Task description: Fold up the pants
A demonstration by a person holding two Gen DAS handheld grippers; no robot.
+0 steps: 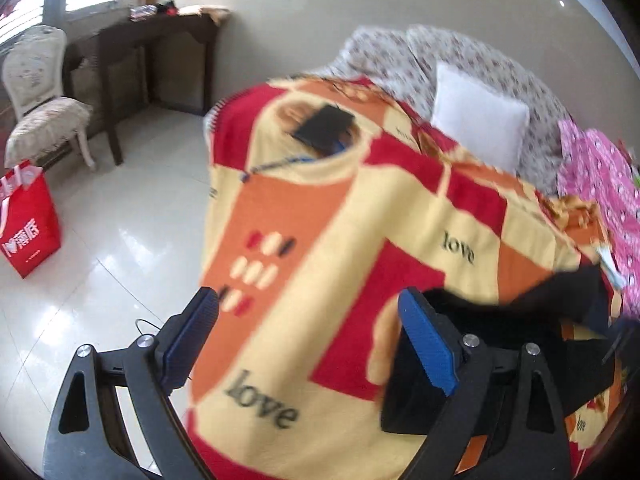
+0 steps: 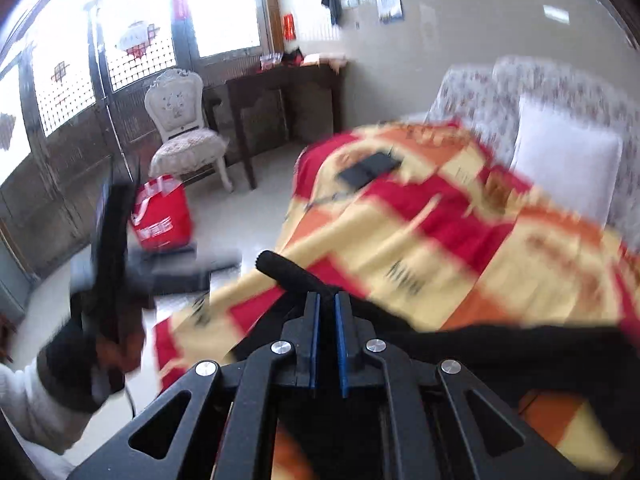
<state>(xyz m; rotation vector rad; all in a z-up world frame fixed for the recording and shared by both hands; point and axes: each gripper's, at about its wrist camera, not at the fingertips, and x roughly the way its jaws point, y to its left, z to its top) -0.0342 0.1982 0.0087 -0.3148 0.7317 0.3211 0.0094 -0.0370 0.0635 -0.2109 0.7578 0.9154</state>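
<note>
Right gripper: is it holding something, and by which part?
Yes. The right gripper is shut on the black pants, pinching a bunched fold; which part cannot be told.

**Hidden, cropped, blurred**

Black pants (image 1: 560, 308) run out past the right edge of the left wrist view, their full shape untold; the part behind the blue pad (image 1: 430, 344) is covered; in the right wrist view motion blur smears the blanket (image 2: 460, 240) and its lettering; the left gripper (image 2: 112, 240) is a dark streak there, jaws unreadable; small dark flat object (image 1: 324, 128) unidentifiable.
</note>
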